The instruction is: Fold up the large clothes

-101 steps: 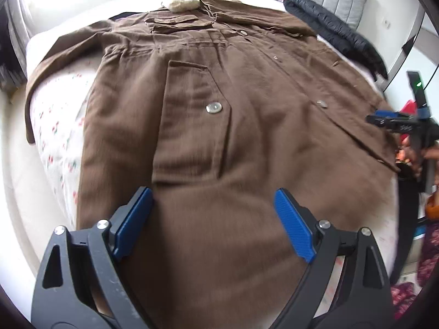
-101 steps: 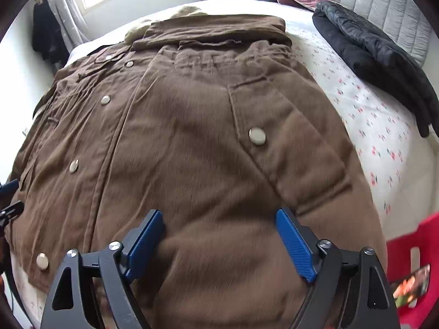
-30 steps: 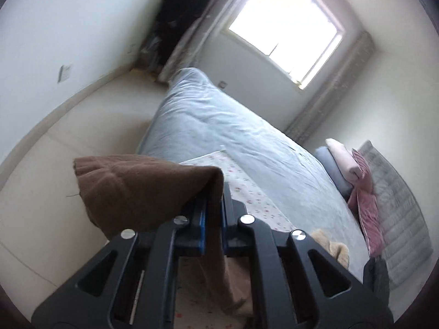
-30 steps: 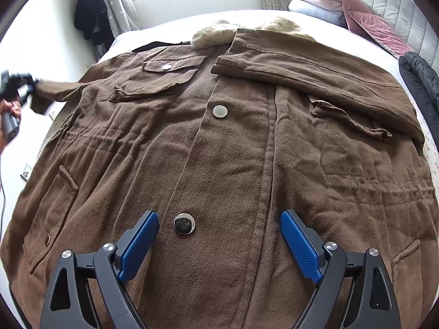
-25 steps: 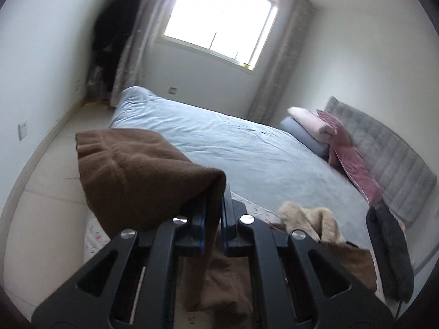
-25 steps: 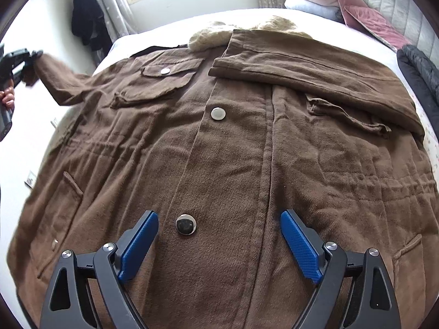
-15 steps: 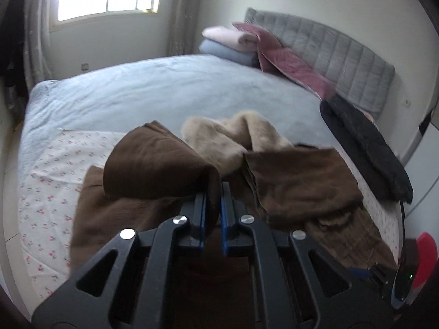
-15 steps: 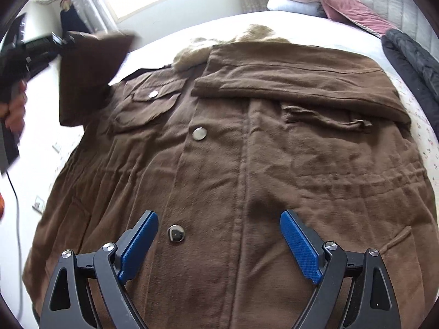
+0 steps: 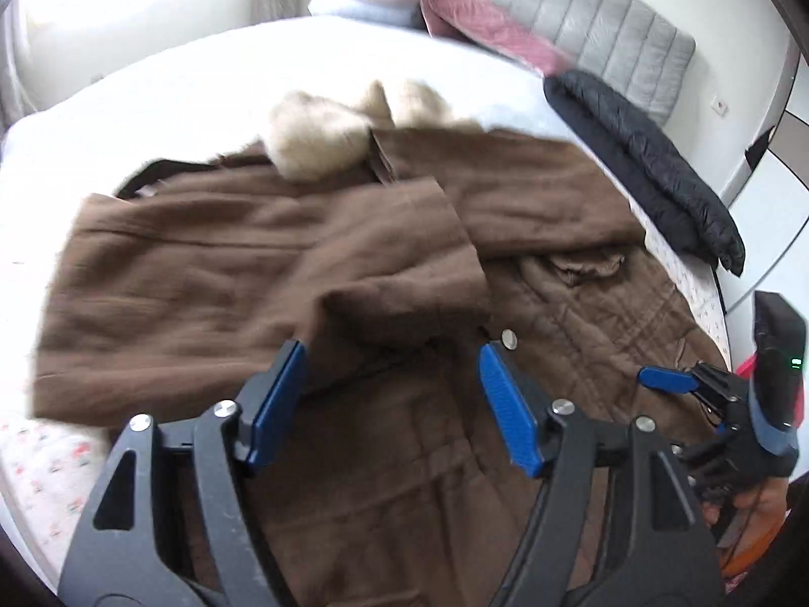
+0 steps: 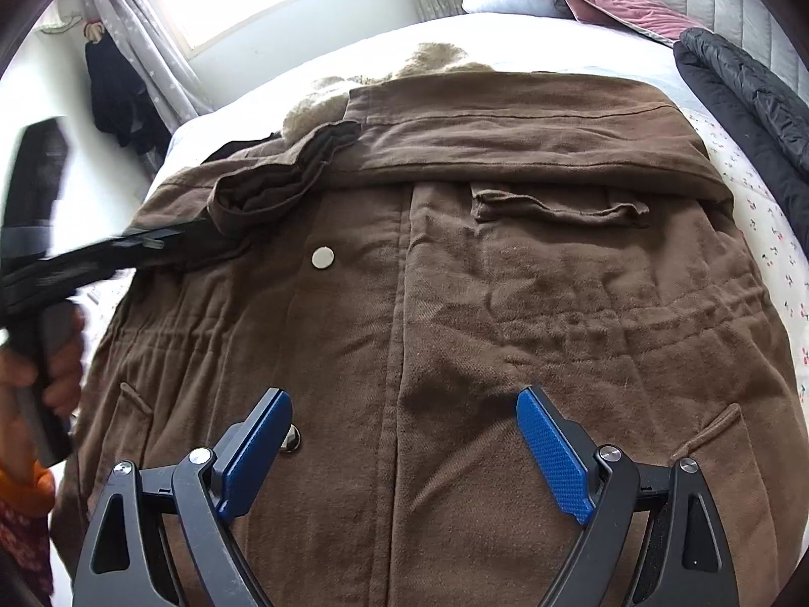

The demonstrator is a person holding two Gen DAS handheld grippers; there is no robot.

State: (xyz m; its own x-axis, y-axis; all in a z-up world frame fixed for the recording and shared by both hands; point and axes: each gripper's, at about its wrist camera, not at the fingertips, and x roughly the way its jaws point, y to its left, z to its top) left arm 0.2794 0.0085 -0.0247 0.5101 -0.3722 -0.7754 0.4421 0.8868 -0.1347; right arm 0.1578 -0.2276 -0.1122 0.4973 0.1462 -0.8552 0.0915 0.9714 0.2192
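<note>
- Our left tongs hover agape above the brown coat, just short of its folded sleeve.
- Our right tongs, also agape, hover over the coat's front.

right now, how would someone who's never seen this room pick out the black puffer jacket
Start at the bed with the big brown coat spread over it. Look past the coat's right edge, toward the grey padded headboard: the black puffer jacket lies there in a long strip on the flowered sheet. It is the only black, quilted, slightly shiny garment on the bed, apart from the matte brown coat.
</note>
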